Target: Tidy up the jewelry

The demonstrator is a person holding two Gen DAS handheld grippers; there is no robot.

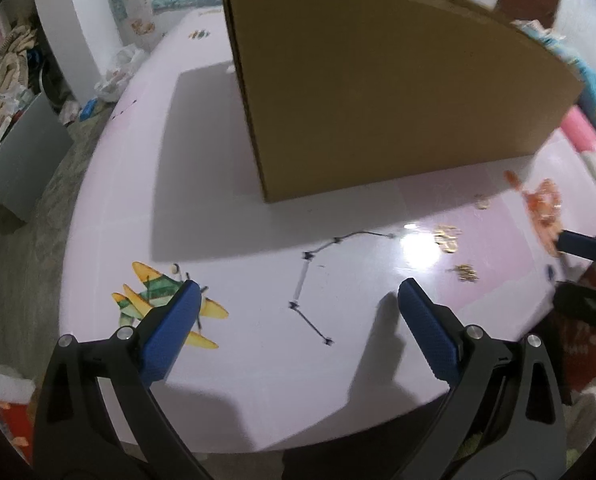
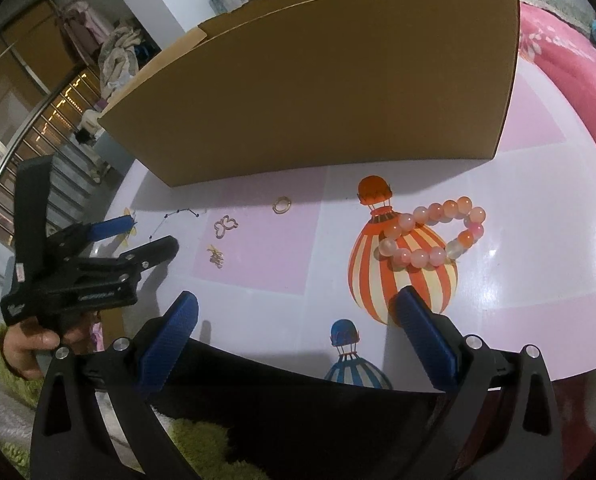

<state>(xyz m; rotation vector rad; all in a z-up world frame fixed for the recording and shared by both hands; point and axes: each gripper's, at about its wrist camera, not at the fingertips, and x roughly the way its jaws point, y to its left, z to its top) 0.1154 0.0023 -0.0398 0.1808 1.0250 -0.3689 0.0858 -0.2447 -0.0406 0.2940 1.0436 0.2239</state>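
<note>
Right wrist view: we see both the right gripper (image 2: 298, 328) & left gripper (image 2: 153, 234) wide open, empty; bead bracelet (image 2: 432, 236) lies on table (image 2: 538, 280) before cardboard box (image 2: 318, 92), prob. light, limp, slippery, so pinch across one bead strand.

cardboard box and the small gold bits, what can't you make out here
- Cardboard box interior: both views show only its outer walls.
- Gold pieces: blurred in the left wrist view; in the right wrist view too small to identify beyond a ring.
- Bead bracelet: motion-smeared in the left wrist view.
</note>
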